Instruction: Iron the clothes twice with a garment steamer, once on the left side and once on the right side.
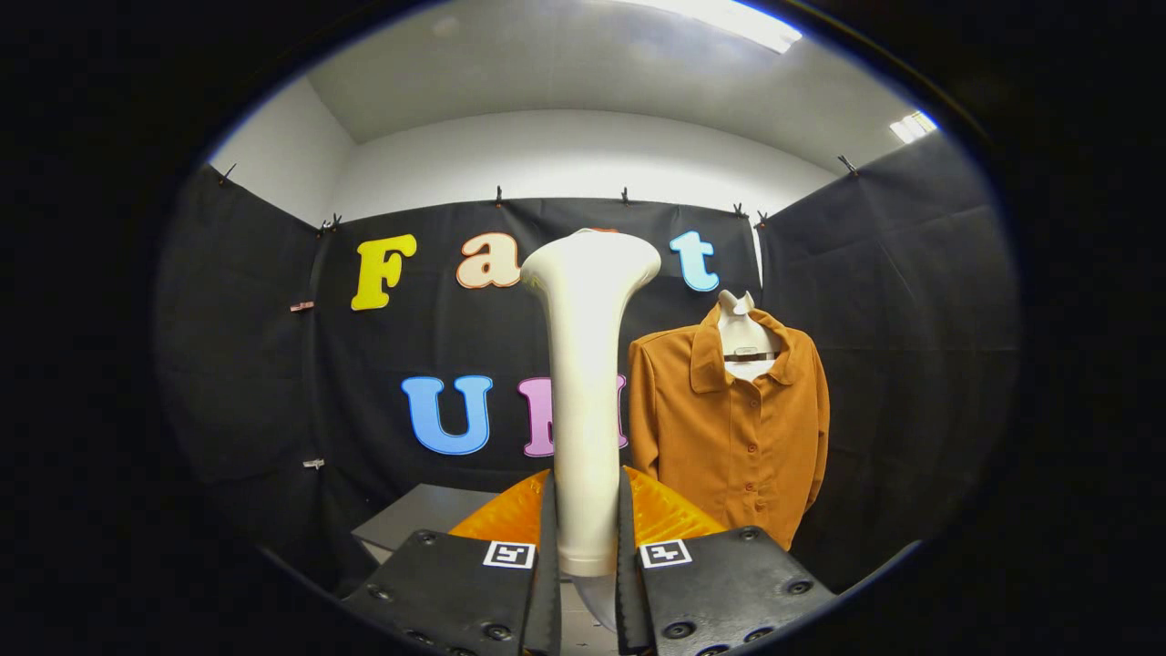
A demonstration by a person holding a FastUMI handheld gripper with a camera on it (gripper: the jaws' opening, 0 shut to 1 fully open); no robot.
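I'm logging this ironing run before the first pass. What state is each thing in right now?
Tool: shut on the steamer, one finger pressing each side of its handle.
Steamer: held upright between the fingers, head at the top, apart from the shirt.
Shirt: hanging on a white form beyond the fingers, buttoned down the front, collar open.
Table: low behind the tool, partly hidden by it.

walls: black cloth (911, 301) clipped up all round | above: white wall (565, 155), ceiling light (729, 18) | grey table (428, 515) low down
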